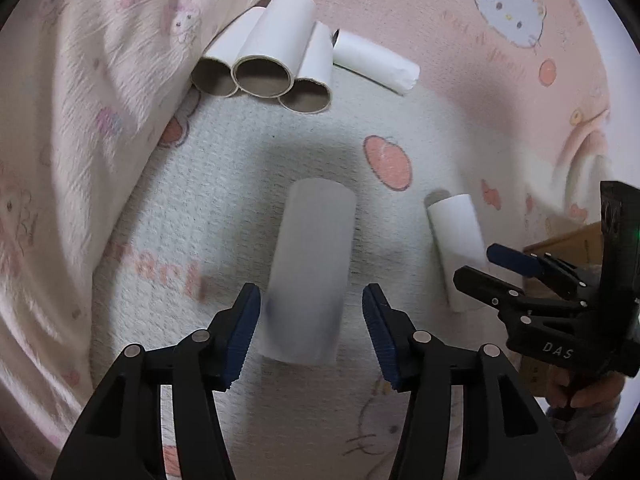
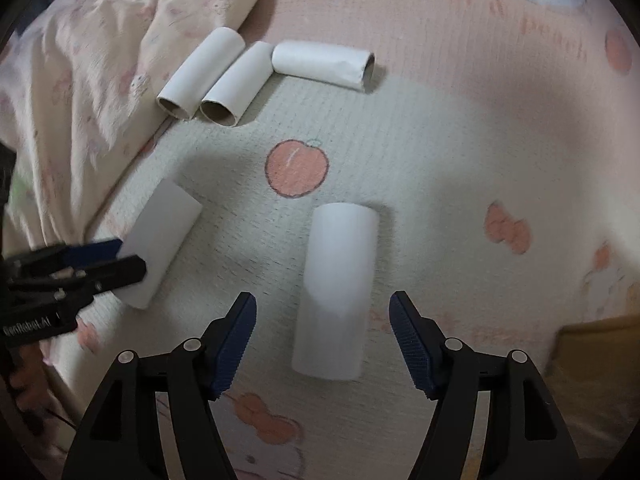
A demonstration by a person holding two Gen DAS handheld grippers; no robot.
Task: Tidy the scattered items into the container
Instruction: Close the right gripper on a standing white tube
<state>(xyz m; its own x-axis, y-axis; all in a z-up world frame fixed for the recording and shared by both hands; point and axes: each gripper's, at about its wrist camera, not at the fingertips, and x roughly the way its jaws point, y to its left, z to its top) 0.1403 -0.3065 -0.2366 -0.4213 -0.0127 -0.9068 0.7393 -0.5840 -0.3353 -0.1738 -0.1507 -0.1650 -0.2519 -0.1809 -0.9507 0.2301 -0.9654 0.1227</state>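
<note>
Two white cardboard tubes lie apart on a peach-print blanket, both smooth, plain and slightly blurred. The left gripper is released, its blue pads either side of one tube without touching. The right gripper is likewise released around the second tube. Beyond the second tube, against a rumpled quilt, more tubes with brown insides lie clustered.
</note>
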